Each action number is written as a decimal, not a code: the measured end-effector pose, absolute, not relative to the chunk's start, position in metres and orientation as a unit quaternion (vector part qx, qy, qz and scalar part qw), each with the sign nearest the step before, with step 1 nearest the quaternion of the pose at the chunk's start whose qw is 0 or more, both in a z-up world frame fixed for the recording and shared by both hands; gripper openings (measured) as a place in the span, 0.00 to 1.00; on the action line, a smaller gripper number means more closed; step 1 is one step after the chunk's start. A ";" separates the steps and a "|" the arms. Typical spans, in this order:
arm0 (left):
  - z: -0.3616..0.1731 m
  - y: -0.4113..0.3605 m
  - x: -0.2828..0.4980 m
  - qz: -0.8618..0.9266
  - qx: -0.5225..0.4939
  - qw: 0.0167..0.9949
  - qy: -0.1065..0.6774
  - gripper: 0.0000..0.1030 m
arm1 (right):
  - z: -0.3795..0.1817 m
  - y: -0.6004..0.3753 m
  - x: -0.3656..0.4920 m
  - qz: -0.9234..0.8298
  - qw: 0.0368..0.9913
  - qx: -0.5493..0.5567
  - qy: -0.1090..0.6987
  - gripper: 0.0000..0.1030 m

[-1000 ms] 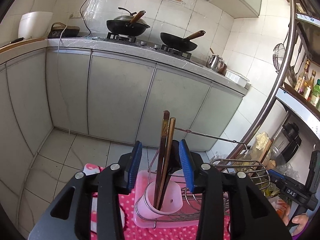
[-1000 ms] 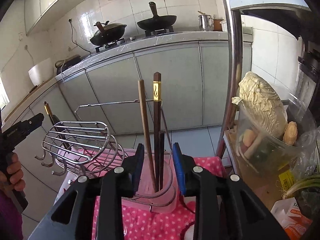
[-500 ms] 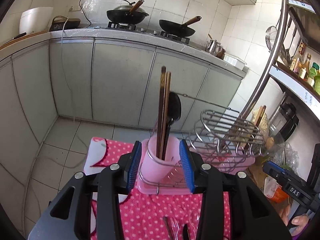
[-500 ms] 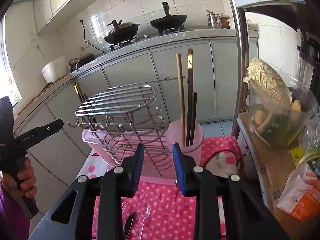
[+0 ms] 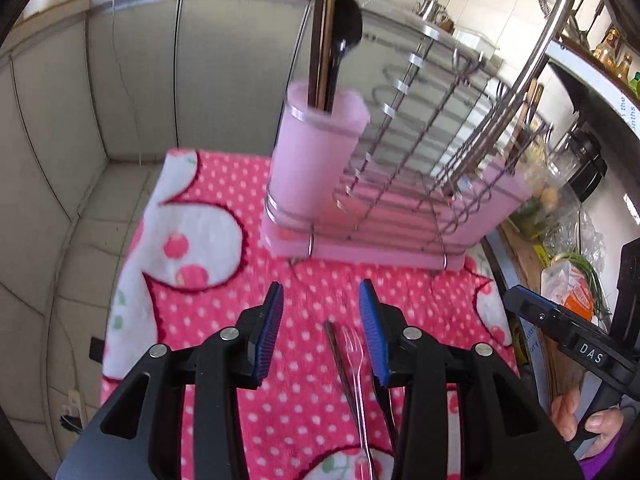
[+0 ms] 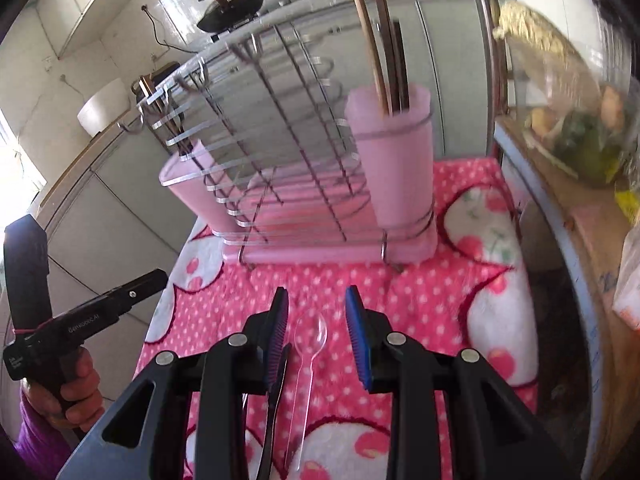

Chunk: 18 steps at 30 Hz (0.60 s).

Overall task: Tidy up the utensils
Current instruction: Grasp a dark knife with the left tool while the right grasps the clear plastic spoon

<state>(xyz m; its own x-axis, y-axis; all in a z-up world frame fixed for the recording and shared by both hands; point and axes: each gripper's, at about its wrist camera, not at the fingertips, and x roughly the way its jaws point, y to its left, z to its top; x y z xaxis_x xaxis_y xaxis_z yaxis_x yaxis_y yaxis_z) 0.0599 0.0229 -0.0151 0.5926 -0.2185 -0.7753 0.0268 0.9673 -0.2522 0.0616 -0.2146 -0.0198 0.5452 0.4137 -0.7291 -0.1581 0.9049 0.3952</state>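
A wire dish rack (image 5: pixel 420 168) on a pink tray stands on a pink dotted cloth (image 5: pixel 224 312). Its pink cup (image 5: pixel 316 152) holds chopsticks (image 5: pixel 322 32) and a black spoon (image 5: pixel 340 40). My left gripper (image 5: pixel 320 332) is open above the cloth, over a brown chopstick (image 5: pixel 340 364) and a clear plastic fork (image 5: pixel 358 384). My right gripper (image 6: pixel 316 328) is open above a clear plastic spoon (image 6: pixel 310 344); a black utensil (image 6: pixel 276 396) lies beside it. The rack (image 6: pixel 280 140) and the cup (image 6: pixel 396 160) also show in the right wrist view.
A second pink cup (image 6: pixel 196 188) sits at the rack's far end. A shelf with a bag of vegetables (image 6: pixel 576 128) stands right of the cloth. Grey kitchen cabinets (image 5: pixel 132 72) and tiled floor lie beyond the table edge.
Both grippers have pulled back and tilted down from the pink cup. The cloth and the loose utensils on it now lie under the open jaws.
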 end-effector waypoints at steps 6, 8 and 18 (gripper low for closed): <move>-0.059 0.014 0.066 -0.077 -0.130 0.843 0.517 0.33 | -0.049 -0.211 0.060 0.174 0.838 0.171 0.488 0.28; -0.071 0.011 0.071 -0.075 -0.142 0.825 0.542 0.23 | -0.055 -0.212 0.061 0.177 0.831 0.179 0.496 0.28; -0.106 -0.005 0.095 -0.056 -0.151 0.788 0.594 0.14 | -0.071 -0.216 0.067 0.182 0.818 0.195 0.510 0.28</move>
